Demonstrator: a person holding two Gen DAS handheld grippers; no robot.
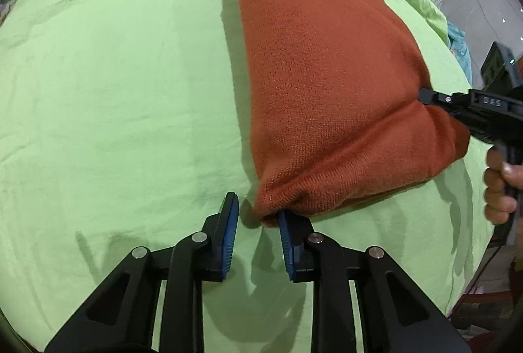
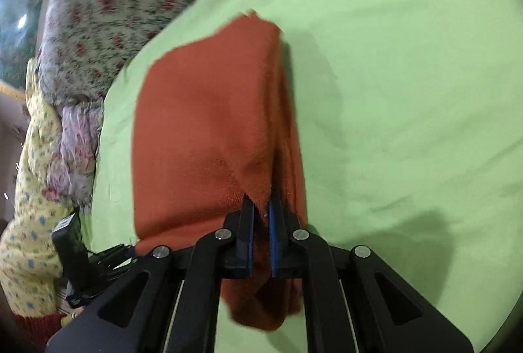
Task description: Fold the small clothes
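Rust-orange knit garment (image 1: 320,84) on the light green bedsheet (image 1: 114,91), toward the right side of the bed in the left wrist view, already doubled over into a thick, roughly triangular wedge. Far corner flat on the sheet; right side raised off it, tented up from one pinched point. Probably held this way to keep the stacked layers aligned while the fold is carried or laid over; dropping that side now would likely let the layers slide apart.

Right hand-held gripper (image 2: 261,215): blue pads drawn almost together, clamped on a bunched edge of the knit, with cloth squeezed between them and more hanging loose below the fingers. Also seen from the left wrist view at the right side (image 1: 425,96), biting the garment's right edge, with bare fingers (image 1: 498,189) wrapped around the handle.

Left hand-held gripper (image 1: 258,222): fingers well apart, holding nothing. Right pad (image 1: 286,241) touching or just tucked under the garment's near corner; left pad (image 1: 230,228) clear of the cloth, over bare sheet. Seemingly either fresh from letting go or set to close on that near corner; cannot tell which.

Floral bedding (image 2: 108,19) bunched beyond the sheet's edge, with a yellow patterned cloth (image 2: 29,196) beside it, both well apart from the garment.
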